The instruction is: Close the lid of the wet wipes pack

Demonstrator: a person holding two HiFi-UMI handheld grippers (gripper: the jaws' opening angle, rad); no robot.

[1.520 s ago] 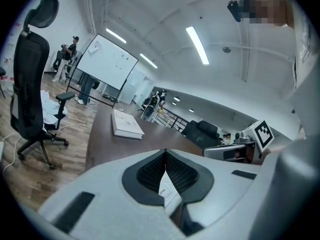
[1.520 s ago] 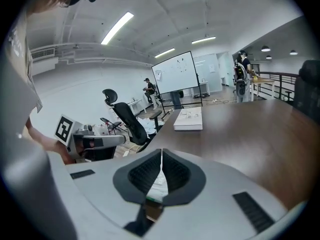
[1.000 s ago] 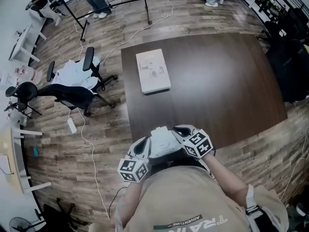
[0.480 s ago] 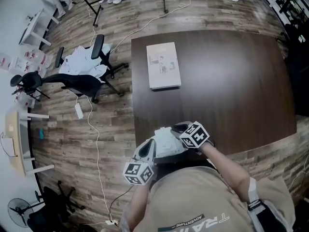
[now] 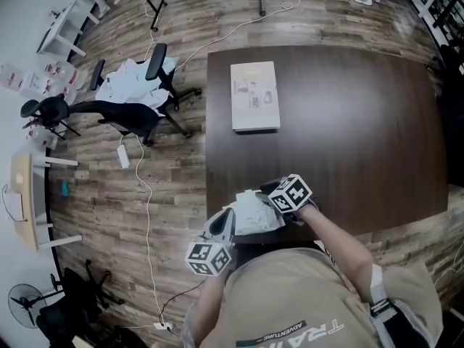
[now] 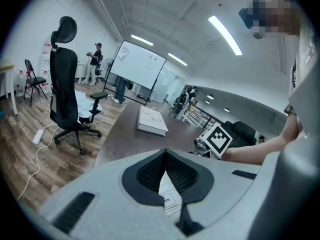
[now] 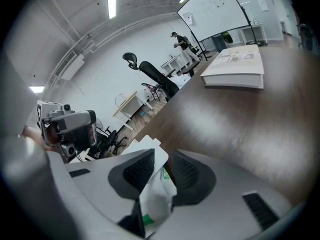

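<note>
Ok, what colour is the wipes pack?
The pack is white with some green print; best seen in the right gripper view.

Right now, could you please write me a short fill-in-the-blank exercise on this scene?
Both the left gripper and the right gripper are ____ on the pack.
The book on the table is ____ in colour.
In the head view, the chair stands to the table's ____.
Missing words: shut; white; left.

Bright room, long ceiling lights (image 6: 226, 34) glowing white, soft shine on the dark table (image 5: 348, 122), round fisheye bend, black corners in 2 gripper views, table blurry in right gripper view
</note>
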